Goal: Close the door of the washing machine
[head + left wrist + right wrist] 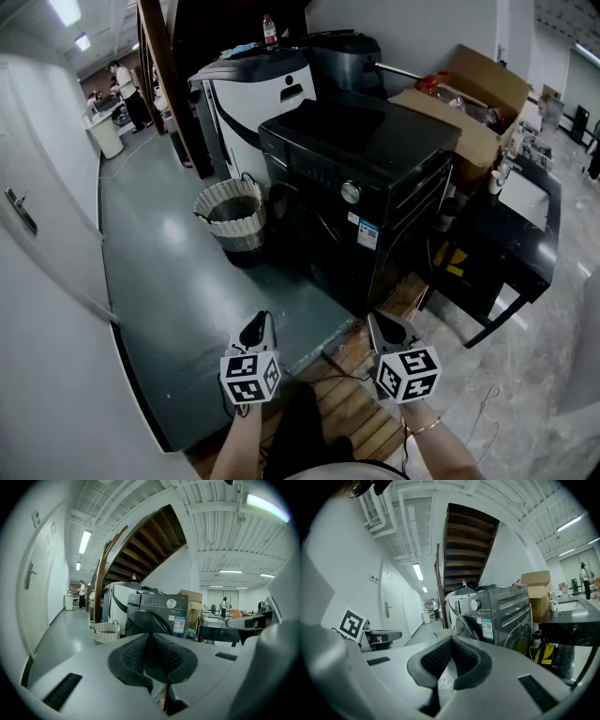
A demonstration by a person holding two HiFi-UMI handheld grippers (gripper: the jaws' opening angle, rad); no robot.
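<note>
The black front-loading washing machine [366,178] stands in the middle of the head view, a silver dial on its panel. Its round dark door [149,622] looks flat against the front; I cannot tell whether it is latched. The door's edge [465,626] also shows in the right gripper view. My left gripper [260,323] and right gripper [375,322] hang side by side, some way in front of the machine and clear of it. Both point toward it. The left gripper [149,637] is shut with nothing between its pads. The right gripper [451,641] is likewise shut and empty.
A woven basket [232,214] sits on the grey floor left of the machine, a white appliance [253,94] behind it. Cardboard boxes [469,103] and a black table [511,234] crowd the right. Wooden slats [347,394] lie underfoot. A white door [28,216] is at left; a person [127,89] stands far off.
</note>
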